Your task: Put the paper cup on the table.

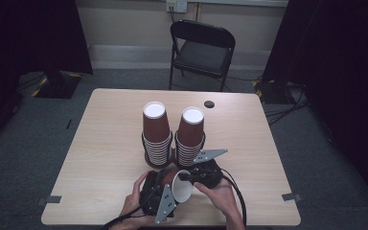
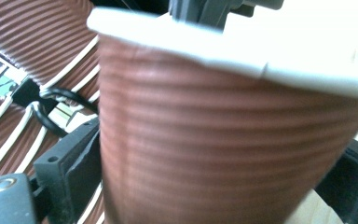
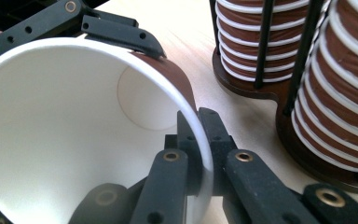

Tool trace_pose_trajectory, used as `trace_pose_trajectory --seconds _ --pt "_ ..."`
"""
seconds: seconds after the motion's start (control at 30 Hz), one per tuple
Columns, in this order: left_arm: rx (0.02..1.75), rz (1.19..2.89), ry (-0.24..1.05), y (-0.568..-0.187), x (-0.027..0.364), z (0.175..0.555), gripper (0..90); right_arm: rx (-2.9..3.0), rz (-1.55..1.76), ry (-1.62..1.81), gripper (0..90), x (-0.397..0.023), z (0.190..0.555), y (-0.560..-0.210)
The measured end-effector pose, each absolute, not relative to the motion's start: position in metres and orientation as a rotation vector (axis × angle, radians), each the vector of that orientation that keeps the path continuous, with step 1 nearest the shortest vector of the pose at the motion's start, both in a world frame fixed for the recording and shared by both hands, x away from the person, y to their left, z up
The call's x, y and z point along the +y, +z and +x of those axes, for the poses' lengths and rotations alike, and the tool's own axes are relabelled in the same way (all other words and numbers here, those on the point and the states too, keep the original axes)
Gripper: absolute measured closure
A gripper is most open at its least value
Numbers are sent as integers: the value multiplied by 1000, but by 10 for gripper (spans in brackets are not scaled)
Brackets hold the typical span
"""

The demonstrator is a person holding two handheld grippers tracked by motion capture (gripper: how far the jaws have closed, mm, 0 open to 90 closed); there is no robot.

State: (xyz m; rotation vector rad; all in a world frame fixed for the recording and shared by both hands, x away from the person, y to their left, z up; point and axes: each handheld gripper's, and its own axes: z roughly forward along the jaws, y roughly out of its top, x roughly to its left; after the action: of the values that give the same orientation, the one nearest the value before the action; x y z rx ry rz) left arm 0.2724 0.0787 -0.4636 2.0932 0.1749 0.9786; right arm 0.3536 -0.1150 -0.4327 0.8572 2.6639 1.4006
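On my left in the high view, my left gripper (image 1: 160,189) sits at the near edge of the table (image 1: 100,158) with its jaws spread wide around the body of a brown paper cup (image 1: 178,184). From the left gripper view the ribbed cup (image 2: 223,140) fills the gap between the two black jaws, one at each side of it; I can't tell whether the pads actually press on the wall. The cup lies tipped on its side between my two hands, its white mouth turned toward my right hand.

Moving right, my right gripper (image 1: 191,177) has its jaws pressed together on the cup's rim. In the right gripper view the cup (image 3: 74,140) shows its white inside, and my right gripper (image 3: 200,144) pinches the thin wall at the rim, one finger inside and one outside. One jaw of the left gripper (image 3: 116,30) lies along the far outside of the cup.

Just beyond the cup stand two stacks of upturned cups (image 1: 173,134) in a dark wire holder (image 3: 261,79), side by side near the table's middle. A folding chair (image 1: 201,50) stands behind the table.
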Motion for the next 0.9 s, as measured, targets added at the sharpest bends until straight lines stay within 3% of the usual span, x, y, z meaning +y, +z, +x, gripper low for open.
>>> trace_pose_trajectory --seconds 0.7,0.9 --pt "199 2095 924 -463 73 275 65 2685 862 1360 879 -101 352 -436" --pt "227 2014 901 -464 75 278 82 2654 884 1393 849 -104 352 -434"
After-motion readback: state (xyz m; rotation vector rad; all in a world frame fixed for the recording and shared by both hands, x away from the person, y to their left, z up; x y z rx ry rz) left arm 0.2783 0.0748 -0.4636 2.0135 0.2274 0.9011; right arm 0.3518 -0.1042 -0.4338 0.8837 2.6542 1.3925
